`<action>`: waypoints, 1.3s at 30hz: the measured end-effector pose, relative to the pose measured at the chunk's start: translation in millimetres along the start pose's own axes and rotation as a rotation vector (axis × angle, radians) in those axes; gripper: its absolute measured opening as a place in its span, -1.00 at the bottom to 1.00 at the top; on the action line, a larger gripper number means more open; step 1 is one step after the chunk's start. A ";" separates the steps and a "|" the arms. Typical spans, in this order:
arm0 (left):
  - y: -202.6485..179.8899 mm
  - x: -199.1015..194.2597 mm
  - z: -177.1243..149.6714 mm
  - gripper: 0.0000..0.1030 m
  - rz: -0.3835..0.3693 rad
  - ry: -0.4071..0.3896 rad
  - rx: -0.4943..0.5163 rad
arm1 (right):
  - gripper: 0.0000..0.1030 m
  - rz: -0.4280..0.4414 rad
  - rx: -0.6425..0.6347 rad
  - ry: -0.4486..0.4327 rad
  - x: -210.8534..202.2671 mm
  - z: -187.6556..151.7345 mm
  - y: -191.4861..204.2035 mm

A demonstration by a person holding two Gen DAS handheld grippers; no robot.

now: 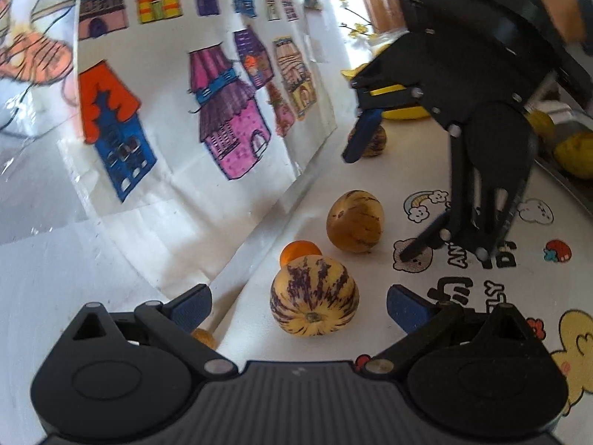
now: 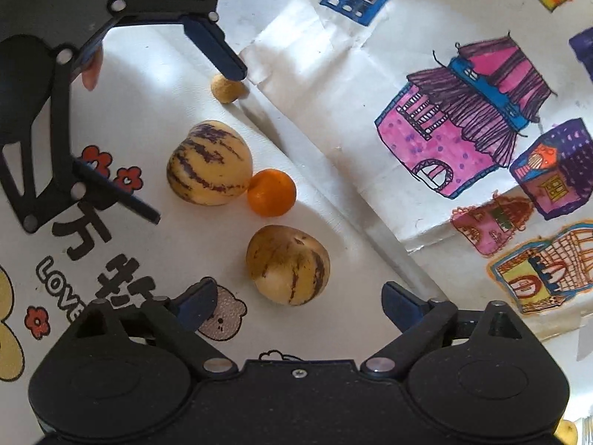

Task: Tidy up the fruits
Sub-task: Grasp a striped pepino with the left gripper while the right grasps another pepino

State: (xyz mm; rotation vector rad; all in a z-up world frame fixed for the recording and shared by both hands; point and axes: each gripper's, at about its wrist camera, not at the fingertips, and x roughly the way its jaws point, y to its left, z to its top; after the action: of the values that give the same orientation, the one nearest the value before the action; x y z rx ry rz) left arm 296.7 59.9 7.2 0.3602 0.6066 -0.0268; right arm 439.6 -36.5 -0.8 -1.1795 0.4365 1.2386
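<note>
Striped melon (image 1: 314,296): sits on the printed tablecloth (image 1: 519,319), directly ahead of the left gripper (image 1: 298,306) and centred in the gap between its blue pads (image 1: 406,311). Stem end faces the camera; body is near-round, so no long axis constrains approach angle. Left fingers are spread wide, nothing between them, no contact w/ the fruit visible.

Just behind the melon, touching it: small orange (image 1: 299,251). Judgement: closing on the melon may nudge the orange.

Further out, ahead and slightly rt of the left pads: brown-yellow melon (image 2: 288,264). In the right wrist view it lies straight ahead of the right gripper (image 2: 298,306), between its pads. Right fingers likewise spread, empty.

Judgement: each gripper is nearer its own melon; left-to-striped is the shorter reach.

A small tan fruit (image 2: 226,89) lies beside the left gripper's outer finger, by the drawing sheet (image 2: 463,129).
</note>
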 end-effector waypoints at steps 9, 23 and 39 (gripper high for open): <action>4.3 8.5 5.2 0.75 -0.053 -0.002 0.019 | 0.32 0.074 0.021 0.001 5.4 12.3 -14.5; 14.9 17.4 4.7 0.12 -0.119 0.033 -0.075 | -0.01 0.073 0.087 0.002 -0.7 22.8 -15.1; 12.0 -4.2 -2.6 0.11 -0.083 0.075 -0.264 | -0.03 -0.080 0.542 -0.021 -24.1 7.3 5.6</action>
State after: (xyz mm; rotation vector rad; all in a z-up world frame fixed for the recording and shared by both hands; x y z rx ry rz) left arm 293.3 71.7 11.5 0.0805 0.6896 -0.0123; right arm 424.1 -42.7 19.0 -0.7129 0.6539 0.9769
